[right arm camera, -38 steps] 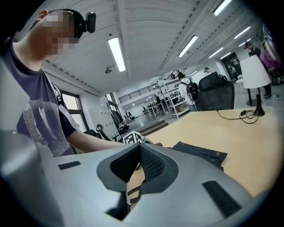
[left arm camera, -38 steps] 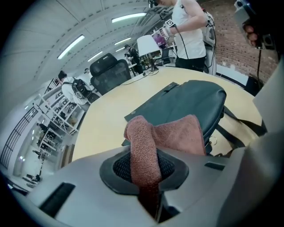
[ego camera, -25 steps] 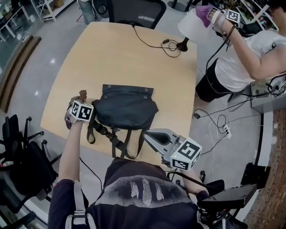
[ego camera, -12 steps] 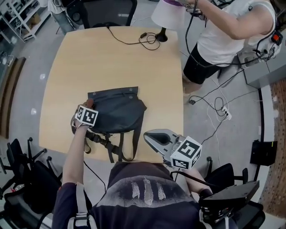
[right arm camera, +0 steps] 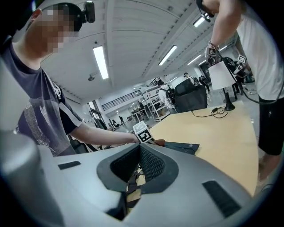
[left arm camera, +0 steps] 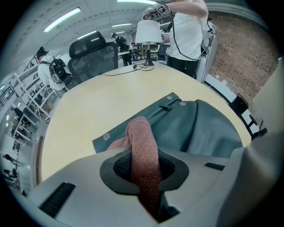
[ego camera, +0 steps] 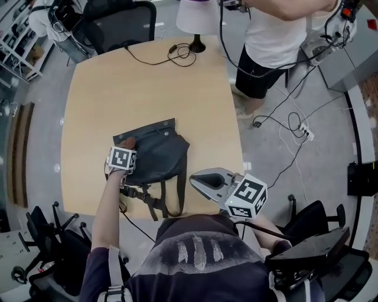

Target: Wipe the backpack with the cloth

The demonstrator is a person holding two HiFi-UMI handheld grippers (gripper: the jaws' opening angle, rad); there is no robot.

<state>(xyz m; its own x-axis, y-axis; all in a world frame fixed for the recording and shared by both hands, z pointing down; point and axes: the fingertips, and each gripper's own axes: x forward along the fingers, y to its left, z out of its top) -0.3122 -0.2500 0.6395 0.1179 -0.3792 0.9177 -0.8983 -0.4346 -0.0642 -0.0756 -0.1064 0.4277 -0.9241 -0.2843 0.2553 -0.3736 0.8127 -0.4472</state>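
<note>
Left gripper [left arm camera: 144,165]: clenched on the cloth [left arm camera: 141,148]; the pinkish-brown roll stands up between the jaws, its free end hanging toward the bag.
Cloth position: over the left part of the backpack, near the flap edge; whether it presses on the fabric, cannot tell.
Backpack [ego camera: 158,152]: dark grey, flat on the near half of the table [ego camera: 147,82], flap with snaps toward the far side, straps [ego camera: 155,200] trailing toward the near edge.
Right gripper [ego camera: 208,179]: jaws pressed together, nothing between them; held off the near right corner of the bag, apart from it, pointing left.
Far right: lamp [ego camera: 198,15] with cable [ego camera: 159,54] at the far table edge; a second person [ego camera: 277,35] stands beside it, clear of the work.
Step in hand: judged as the start of a wiping pass at the left side.
Next move: press the cloth flat and draw it rightward across the flap; the empty right gripper could pin the bag, since light fabric may slide or bunch.
</note>
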